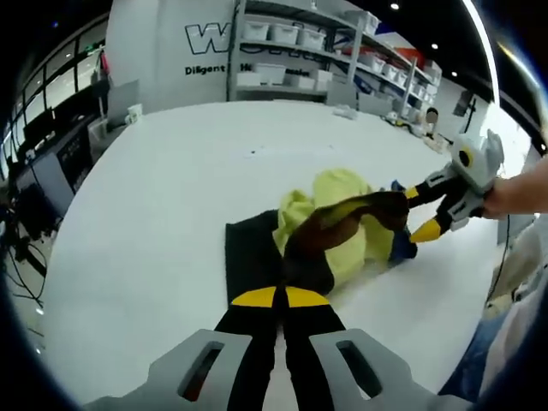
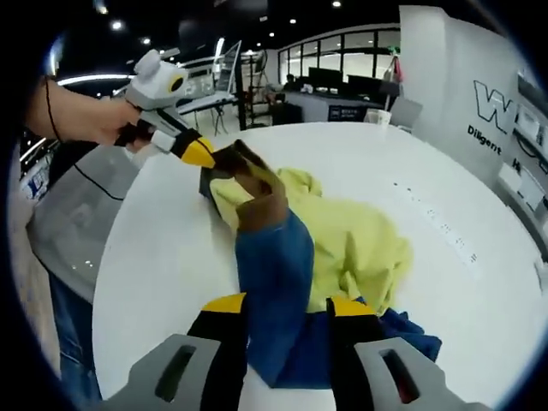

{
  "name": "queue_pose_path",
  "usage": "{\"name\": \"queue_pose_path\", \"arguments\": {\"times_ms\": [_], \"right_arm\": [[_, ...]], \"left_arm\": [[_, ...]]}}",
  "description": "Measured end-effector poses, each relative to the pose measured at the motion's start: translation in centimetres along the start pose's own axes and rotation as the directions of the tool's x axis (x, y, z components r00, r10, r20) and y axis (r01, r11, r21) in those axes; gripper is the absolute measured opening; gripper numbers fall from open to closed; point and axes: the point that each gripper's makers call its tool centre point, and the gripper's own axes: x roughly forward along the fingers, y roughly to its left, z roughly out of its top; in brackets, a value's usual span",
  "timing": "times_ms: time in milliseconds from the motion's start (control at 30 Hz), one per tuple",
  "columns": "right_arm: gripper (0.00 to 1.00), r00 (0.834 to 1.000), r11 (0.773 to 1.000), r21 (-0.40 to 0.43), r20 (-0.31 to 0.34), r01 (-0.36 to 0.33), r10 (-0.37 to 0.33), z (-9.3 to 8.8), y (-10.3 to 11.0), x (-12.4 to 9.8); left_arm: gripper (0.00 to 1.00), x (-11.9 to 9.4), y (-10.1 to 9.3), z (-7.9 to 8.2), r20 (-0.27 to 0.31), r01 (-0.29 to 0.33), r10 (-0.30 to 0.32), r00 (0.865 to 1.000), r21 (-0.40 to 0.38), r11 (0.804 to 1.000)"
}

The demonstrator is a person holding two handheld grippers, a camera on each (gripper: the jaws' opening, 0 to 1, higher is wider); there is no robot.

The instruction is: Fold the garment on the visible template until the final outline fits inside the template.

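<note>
A brown and blue garment (image 1: 342,218) hangs stretched above the white table (image 1: 171,188) between both grippers. My left gripper (image 1: 280,297) is shut on its dark end; in the right gripper view it (image 2: 204,154) pinches the brown tip. My right gripper (image 2: 287,306) has the blue part of the garment (image 2: 274,257) between its jaws; it enters the left gripper view (image 1: 419,212) from the right, clamped on the brown end. A black template (image 1: 248,257) lies flat on the table, partly under a crumpled yellow garment (image 1: 338,193) (image 2: 360,240).
A blue cloth (image 2: 402,330) lies bunched beside the yellow one. A person's hands (image 1: 518,193) (image 2: 77,111) hold the grippers. Shelves with white bins (image 1: 291,34) and desks with monitors (image 2: 342,86) stand beyond the table. The table edge (image 2: 128,282) runs near the person.
</note>
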Motion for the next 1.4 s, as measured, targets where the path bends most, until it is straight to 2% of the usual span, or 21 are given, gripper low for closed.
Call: {"name": "queue_pose_path", "arguments": {"times_ms": [33, 67, 167, 200, 333, 433, 567, 600, 667, 733, 800, 900, 1000, 1100, 1133, 1233, 1300, 1400], "right_arm": [[0.29, 1.000, 1.000, -0.012, -0.005, 0.017, -0.017, -0.1, 0.0, 0.0], [0.27, 0.998, 0.998, -0.050, -0.040, 0.049, -0.051, -0.8, -0.2, 0.0], [0.24, 0.998, 0.999, -0.019, -0.031, 0.051, -0.051, -1.0, 0.4, 0.3], [0.22, 0.997, 0.997, -0.033, -0.043, 0.069, -0.070, -1.2, 0.2, 0.3], [0.07, 0.991, 0.993, -0.025, -0.054, 0.119, -0.120, -1.7, -1.0, 0.0], [0.00, 0.987, 0.989, -0.019, -0.054, 0.148, -0.149, -1.9, -2.1, -0.7], [0.00, 0.979, 0.981, 0.008, -0.052, 0.196, -0.196, -1.8, -3.7, -1.5], [0.01, 0.981, 0.981, 0.016, -0.030, 0.194, -0.194, -1.4, -3.6, -1.6], [0.10, 0.985, 0.985, 0.008, -0.013, 0.174, -0.174, -0.9, -3.0, -1.3], [0.20, 0.994, 0.991, 0.071, 0.019, 0.110, -0.112, -0.3, -1.5, -0.6], [0.24, 0.994, 0.994, 0.014, 0.013, 0.108, -0.108, -0.1, -0.8, -0.1], [0.19, 0.989, 0.990, -0.039, -0.051, 0.137, -0.139, -0.9, -1.2, 0.5], [0.11, 0.988, 0.989, -0.025, -0.050, 0.145, -0.146, -0.9, -1.9, 0.8], [0.07, 0.986, 0.987, -0.042, -0.054, 0.155, -0.157, -1.1, -2.3, 0.5], [0.07, 0.985, 0.986, -0.041, -0.048, 0.163, -0.165, -1.0, -2.6, 0.2], [0.16, 0.984, 0.982, -0.071, -0.001, 0.177, -0.178, -0.2, -2.7, -0.1], [0.11, 0.987, 0.979, -0.121, 0.017, 0.162, -0.161, 0.5, -2.1, -0.1], [0.06, 0.986, 0.977, -0.136, 0.025, 0.166, -0.164, 1.1, -1.7, 0.3]], "left_arm": [[0.04, 0.0, 0.0, 0.0, 0.000, 0.001, -0.001, 1.000, -0.001, 1.000], [0.04, -0.1, -0.1, 0.0, 0.000, 0.002, -0.002, 1.000, -0.001, 1.000], [0.04, -0.2, -0.1, 0.0, 0.003, 0.002, -0.002, 1.000, -0.001, 1.000], [0.04, -0.2, -0.1, 0.1, 0.004, 0.002, -0.002, 1.000, -0.001, 1.000], [0.04, -0.4, -0.1, 0.1, 0.009, 0.002, -0.002, 1.000, -0.002, 1.000], [0.04, -0.6, -0.1, 0.1, 0.010, 0.003, -0.003, 1.000, -0.003, 1.000], [0.04, -0.7, -0.1, 0.3, 0.015, 0.004, -0.004, 1.000, -0.002, 1.000], [0.04, -0.7, -0.2, 0.3, 0.014, 0.006, -0.006, 1.000, -0.001, 1.000], [0.04, -0.6, -0.2, 0.3, 0.014, 0.007, -0.007, 1.000, 0.000, 1.000], [0.04, -0.6, -0.2, 0.4, 0.015, 0.007, -0.007, 1.000, 0.001, 1.000], [0.04, -0.6, -0.2, 0.4, 0.014, 0.007, -0.007, 1.000, 0.001, 1.000], [0.04, -0.5, -0.1, 0.4, 0.013, 0.007, -0.007, 1.000, 0.002, 1.000], [0.04, -0.6, 0.0, 0.4, 0.013, 0.006, -0.006, 1.000, 0.002, 1.000], [0.04, -0.7, 0.1, 0.5, 0.014, 0.006, -0.006, 1.000, 0.001, 1.000], [0.04, -0.8, 0.1, 0.5, 0.015, 0.007, -0.007, 1.000, 0.001, 1.000], [0.04, -0.8, 0.1, 0.5, 0.016, 0.007, -0.007, 1.000, 0.000, 1.000], [0.04, -0.8, 0.1, 0.5, 0.016, 0.007, -0.007, 1.000, -0.002, 1.000], [0.04, -0.8, 0.0, 0.5, 0.017, 0.007, -0.007, 1.000, -0.004, 1.000]]}}
